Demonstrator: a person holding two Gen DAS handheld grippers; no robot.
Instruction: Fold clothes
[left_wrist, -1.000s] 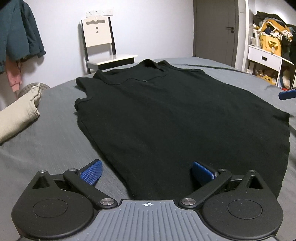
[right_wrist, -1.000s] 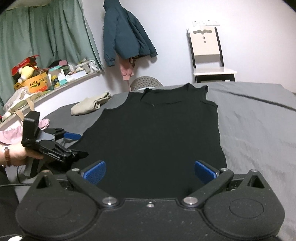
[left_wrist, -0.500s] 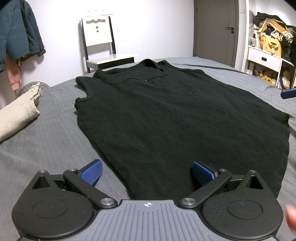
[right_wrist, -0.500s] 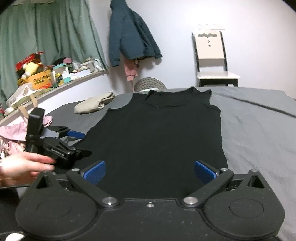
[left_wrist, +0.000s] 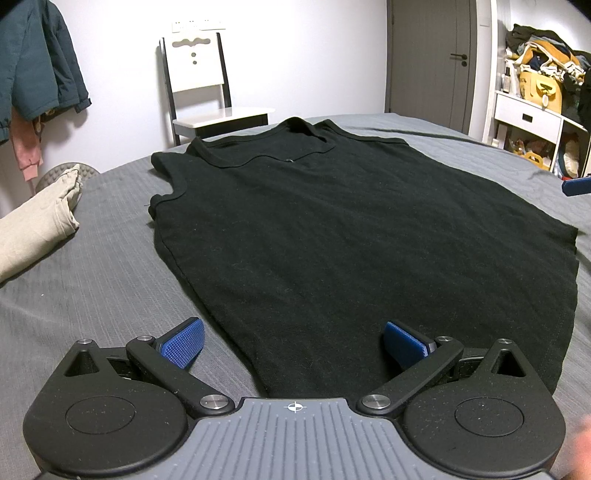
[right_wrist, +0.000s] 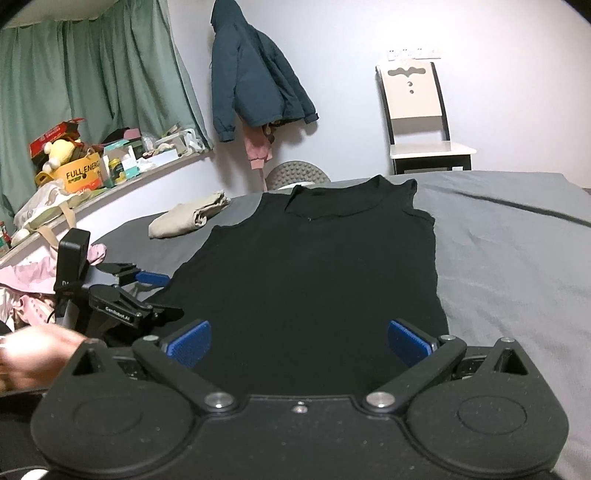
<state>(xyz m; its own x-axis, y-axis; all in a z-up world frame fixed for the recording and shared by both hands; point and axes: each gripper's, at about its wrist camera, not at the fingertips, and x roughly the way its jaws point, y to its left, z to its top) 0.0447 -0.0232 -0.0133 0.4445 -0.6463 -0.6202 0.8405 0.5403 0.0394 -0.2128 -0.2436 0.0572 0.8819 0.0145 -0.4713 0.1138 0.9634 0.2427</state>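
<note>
Both tools, left tool (left_wrist: 293, 345) and right tool (right_wrist: 299, 343), gape wide at the flat black top's (left_wrist: 332, 229) hem.

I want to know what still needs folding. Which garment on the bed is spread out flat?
The black top, lying flat with its collar toward the chair. The beige garment beside it is already a folded bundle.
</note>
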